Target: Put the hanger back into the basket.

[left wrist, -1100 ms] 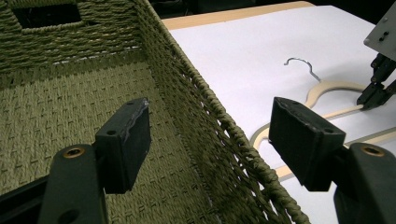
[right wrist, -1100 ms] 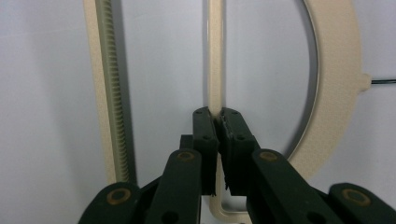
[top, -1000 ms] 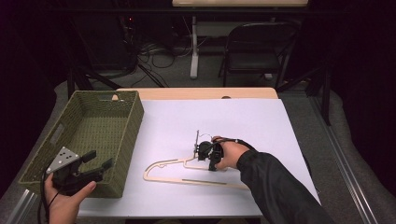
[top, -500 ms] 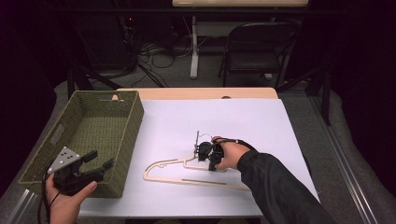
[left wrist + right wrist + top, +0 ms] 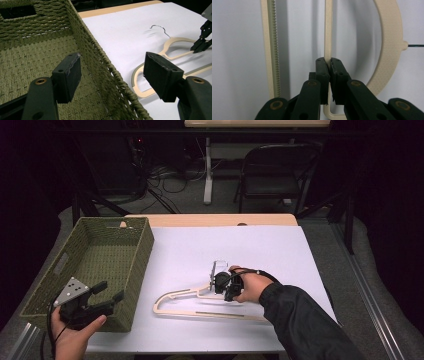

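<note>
- now the right gripper (image 5: 328,62) is clamped on a thin inner bar of the cream hanger (image 5: 200,306), which lies flat on the white sheet (image 5: 260,245) near the table's front edge.
- left gripper (image 5: 107,292) hovers at the near corner of the woven green basket (image 5: 135,255), jaws wide apart, nothing between them.
- the hanger's wire hook (image 5: 160,28) points away from the basket.

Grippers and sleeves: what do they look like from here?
Both are black two-jaw tools. The left gripper carries a grey three-cornered plate with dark dots and trails a black cable; its jaws are blocky, with brass-coloured pivot pins. The right gripper also trails a black cable, and its arm wears a black sleeve.
</note>
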Demonstrator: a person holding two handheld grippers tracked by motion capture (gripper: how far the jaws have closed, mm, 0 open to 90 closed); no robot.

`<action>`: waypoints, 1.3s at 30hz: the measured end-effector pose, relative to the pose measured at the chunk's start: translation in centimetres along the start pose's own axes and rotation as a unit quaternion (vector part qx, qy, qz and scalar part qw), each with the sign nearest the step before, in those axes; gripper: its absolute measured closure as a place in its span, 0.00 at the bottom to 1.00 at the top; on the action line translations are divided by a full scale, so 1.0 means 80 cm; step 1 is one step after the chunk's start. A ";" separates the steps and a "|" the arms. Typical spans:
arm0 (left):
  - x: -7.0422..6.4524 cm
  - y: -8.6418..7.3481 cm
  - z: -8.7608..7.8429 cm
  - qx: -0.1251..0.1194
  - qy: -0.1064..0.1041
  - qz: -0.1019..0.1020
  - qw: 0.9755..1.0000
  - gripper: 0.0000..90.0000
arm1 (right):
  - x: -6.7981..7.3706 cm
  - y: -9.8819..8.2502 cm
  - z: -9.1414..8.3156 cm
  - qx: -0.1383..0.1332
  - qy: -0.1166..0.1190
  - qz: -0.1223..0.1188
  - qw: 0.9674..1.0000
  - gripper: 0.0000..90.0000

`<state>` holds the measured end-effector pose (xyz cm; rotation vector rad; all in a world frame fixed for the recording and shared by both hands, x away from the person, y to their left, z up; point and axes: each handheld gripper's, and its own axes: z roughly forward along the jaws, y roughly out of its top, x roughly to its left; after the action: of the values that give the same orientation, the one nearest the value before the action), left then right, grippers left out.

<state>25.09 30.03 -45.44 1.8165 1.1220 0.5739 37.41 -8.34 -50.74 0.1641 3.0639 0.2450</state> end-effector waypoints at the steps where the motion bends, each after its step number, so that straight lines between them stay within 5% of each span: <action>1: -0.001 0.000 0.000 0.002 -0.001 0.003 1.000 0.34 | 0.001 -0.001 -0.001 -0.002 -0.001 0.000 1.000 0.96; 11: -0.024 0.007 0.008 0.006 -0.028 0.026 0.999 0.34 | 0.015 -0.004 -0.015 -0.012 -0.047 -0.026 0.998 0.96; 24: -0.057 0.026 0.028 0.020 -0.090 0.058 0.994 0.39 | 0.053 -0.008 -0.037 -0.027 -0.117 -0.089 0.989 0.95; 32: -0.081 0.046 0.066 0.057 -0.155 0.067 0.984 0.39 | 0.067 -0.009 -0.045 -0.038 -0.132 -0.106 0.985 0.95; 39: -0.099 0.053 0.106 0.084 -0.191 0.081 0.975 0.40 | 0.069 -0.009 -0.046 -0.038 -0.135 -0.112 0.984 0.95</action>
<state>29.56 18.54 -45.37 2.0701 0.7841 0.2080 31.58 -9.03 -47.53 -0.1389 2.7665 0.2989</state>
